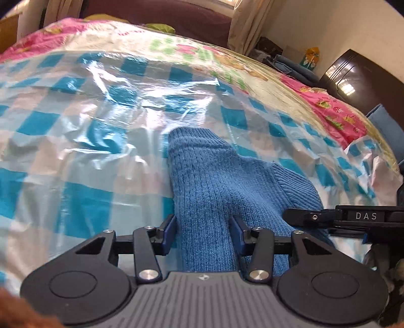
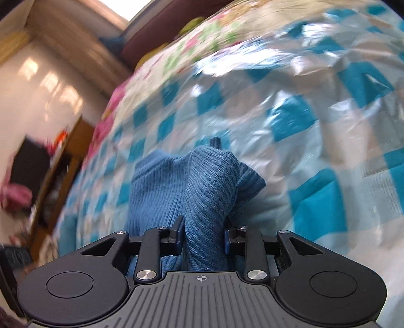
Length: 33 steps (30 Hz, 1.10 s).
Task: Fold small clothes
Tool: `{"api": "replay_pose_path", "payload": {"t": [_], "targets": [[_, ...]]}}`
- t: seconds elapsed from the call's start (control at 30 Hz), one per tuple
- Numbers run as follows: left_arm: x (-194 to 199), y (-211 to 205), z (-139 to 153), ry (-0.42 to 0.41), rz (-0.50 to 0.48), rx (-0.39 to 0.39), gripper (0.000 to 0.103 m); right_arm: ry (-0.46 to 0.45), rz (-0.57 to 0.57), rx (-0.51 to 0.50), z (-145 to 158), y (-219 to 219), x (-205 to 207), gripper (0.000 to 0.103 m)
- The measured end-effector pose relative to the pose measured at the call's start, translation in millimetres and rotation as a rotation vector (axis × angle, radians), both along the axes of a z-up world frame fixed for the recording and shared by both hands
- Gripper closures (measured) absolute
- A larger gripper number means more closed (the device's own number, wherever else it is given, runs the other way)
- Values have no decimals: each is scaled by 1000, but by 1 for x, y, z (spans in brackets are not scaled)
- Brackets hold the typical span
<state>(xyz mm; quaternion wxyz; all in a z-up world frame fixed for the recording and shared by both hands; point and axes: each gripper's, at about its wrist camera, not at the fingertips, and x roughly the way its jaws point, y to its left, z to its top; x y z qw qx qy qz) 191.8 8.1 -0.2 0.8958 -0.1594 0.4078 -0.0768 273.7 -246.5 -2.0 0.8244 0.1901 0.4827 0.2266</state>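
Observation:
A blue knit sock [image 1: 209, 181] lies on a shiny blue-and-white checked plastic sheet [image 1: 75, 131] over the bed. My left gripper [image 1: 203, 227] has its jaws closed on the near part of the sock, the fabric filling the gap. The right gripper's black finger [image 1: 310, 217] comes in from the right and touches the sock's ribbed edge. In the right wrist view, my right gripper [image 2: 203, 232] is shut on a bunched fold of the same sock [image 2: 197, 181], lifted off the checked sheet [image 2: 303, 126]. The view is blurred by motion.
A pink floral bedsheet [image 1: 335, 111] lies under the plastic sheet. A dark headboard [image 1: 346, 73] stands at the right, curtains [image 1: 250, 22] at the back. A wooden shelf with clutter [image 2: 58, 176] stands left of the bed in the right wrist view.

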Motion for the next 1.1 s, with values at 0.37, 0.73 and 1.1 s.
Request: {"api": "replay_pose_path", "payload": {"t": [0.37,0.73,1.1], "targets": [[-7,-2,7,-57,64,45,54,-90,-107,-125,20,1,11,90],[-22,-8,-4,-94,103,144,53,-161,-134,-124,11,8,17,94],[-24,-2,5,-101,119,153,54,-264,-110,-243,34,17,8,83]]}}
